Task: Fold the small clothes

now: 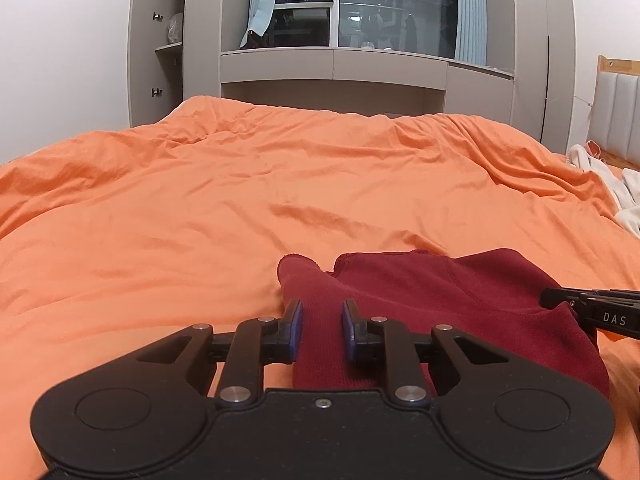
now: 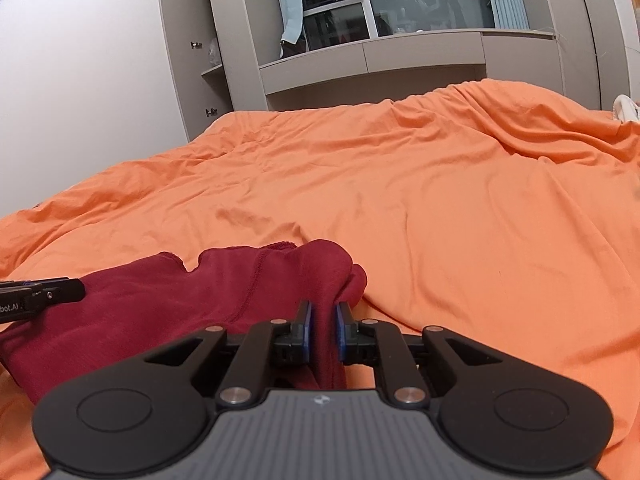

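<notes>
A dark red garment [image 1: 440, 292] lies bunched on the orange bed cover [image 1: 240, 208]. My left gripper [image 1: 322, 310] is shut on its left end, red cloth filling the gap between the blue pads. The right gripper's black finger [image 1: 588, 308] reaches in from the right edge of that view. In the right wrist view the same red garment [image 2: 160, 300] spreads to the left, and my right gripper [image 2: 323, 312] is shut on a narrow fold of its right end. The left gripper's finger [image 2: 44, 290] shows at the left edge.
The orange cover [image 2: 440, 200] stretches wide and wrinkled ahead of both grippers. White clothes [image 1: 612, 188] lie at the bed's right edge near a padded headboard [image 1: 618, 120]. Grey cabinets and a dark window [image 1: 396, 4] stand beyond the bed.
</notes>
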Available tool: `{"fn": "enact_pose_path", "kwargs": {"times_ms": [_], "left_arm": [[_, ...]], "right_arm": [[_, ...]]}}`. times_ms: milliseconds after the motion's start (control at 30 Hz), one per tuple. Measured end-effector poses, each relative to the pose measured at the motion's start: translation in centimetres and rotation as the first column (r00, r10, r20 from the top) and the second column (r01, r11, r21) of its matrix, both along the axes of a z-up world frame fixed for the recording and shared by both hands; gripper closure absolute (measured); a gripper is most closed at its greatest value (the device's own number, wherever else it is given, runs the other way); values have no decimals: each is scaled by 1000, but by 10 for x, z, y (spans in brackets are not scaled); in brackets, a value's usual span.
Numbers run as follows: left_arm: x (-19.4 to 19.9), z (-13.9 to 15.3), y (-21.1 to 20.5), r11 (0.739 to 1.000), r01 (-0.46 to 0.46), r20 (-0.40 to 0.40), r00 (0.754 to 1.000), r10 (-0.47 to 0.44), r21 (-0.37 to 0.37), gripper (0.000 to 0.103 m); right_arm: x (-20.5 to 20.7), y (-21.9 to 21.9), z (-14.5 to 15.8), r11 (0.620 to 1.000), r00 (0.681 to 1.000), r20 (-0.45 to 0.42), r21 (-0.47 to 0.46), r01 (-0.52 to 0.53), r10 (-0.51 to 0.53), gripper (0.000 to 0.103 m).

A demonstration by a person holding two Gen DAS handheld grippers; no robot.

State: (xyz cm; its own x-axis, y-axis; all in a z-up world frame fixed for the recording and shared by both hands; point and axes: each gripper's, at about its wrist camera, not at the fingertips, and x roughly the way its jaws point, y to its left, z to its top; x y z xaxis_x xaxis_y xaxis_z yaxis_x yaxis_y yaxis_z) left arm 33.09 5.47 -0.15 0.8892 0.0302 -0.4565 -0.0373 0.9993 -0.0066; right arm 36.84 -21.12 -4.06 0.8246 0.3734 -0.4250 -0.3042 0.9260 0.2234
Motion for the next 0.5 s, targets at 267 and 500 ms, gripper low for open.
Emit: {"fn": "enact_pose_path", "kwargs": {"times_ms": [267,500], "left_arm": [[0,0,-1,1000,-1,-1,1000,1,-1,78],[2,0,5,997,-42,-25,999,41,-58,35]], "right_arm": [[0,-1,0,1000,1000,-14,2,12,-12,83],[-6,-3,6,1000,1000,-3,-8,30,-30,48]]}}
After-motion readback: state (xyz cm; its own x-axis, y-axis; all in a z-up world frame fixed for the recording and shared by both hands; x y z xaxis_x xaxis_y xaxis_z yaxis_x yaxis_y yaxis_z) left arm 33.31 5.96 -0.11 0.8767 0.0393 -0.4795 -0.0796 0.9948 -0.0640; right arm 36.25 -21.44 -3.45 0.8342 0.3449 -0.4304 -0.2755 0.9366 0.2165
